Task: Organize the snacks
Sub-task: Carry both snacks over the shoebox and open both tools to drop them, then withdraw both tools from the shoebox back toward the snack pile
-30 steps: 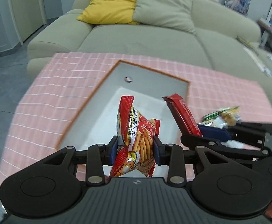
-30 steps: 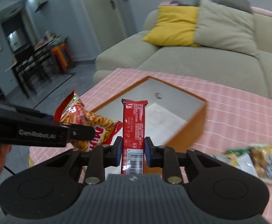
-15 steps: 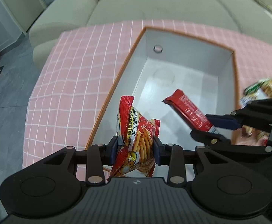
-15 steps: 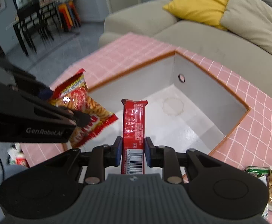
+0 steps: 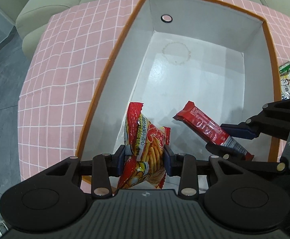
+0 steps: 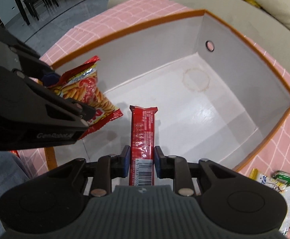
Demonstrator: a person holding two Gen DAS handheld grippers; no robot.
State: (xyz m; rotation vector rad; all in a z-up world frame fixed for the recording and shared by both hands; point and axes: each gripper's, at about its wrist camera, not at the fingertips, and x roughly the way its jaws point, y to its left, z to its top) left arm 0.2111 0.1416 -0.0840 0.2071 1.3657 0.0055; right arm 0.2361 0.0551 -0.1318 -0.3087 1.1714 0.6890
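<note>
The left gripper (image 5: 146, 154) was clamped on a red bag of stick snacks (image 5: 145, 139), its blue pads pinching the bag at mid-height. The bag hung above the near-left corner of the orange-rimmed box (image 5: 113, 53), and its lower end was cut off behind the gripper body. In the right wrist view the same bag (image 6: 89, 95) sat partly hidden behind the left gripper's black finger (image 6: 65, 107), so only its top crimp and lower-right edge were clear.

The right gripper (image 6: 141, 160) gripped a red wrapped bar (image 6: 144, 131) near its barcode end; the bar pointed forward over the box's white floor (image 6: 194, 115), and its near end vanished under the gripper housing. From the left wrist camera the bar (image 5: 202, 126) slanted above the near-right part of the box, with its lower end pinched in the right gripper (image 5: 227, 139), one finger of which was hidden beneath the wrapper. Whether either snack touched the floor could not be told.

A faint ring stain (image 5: 176, 53) marked the floor toward the box's far end, and a round hole (image 5: 166, 18) pierced the far wall. The box rested on a pink checked cloth (image 5: 61, 75). To the right of the box lay more snack packets (image 6: 280, 195), cut off by the frame edge and too distorted to name. A beige sofa (image 6: 244, 14) stood beyond the box.
</note>
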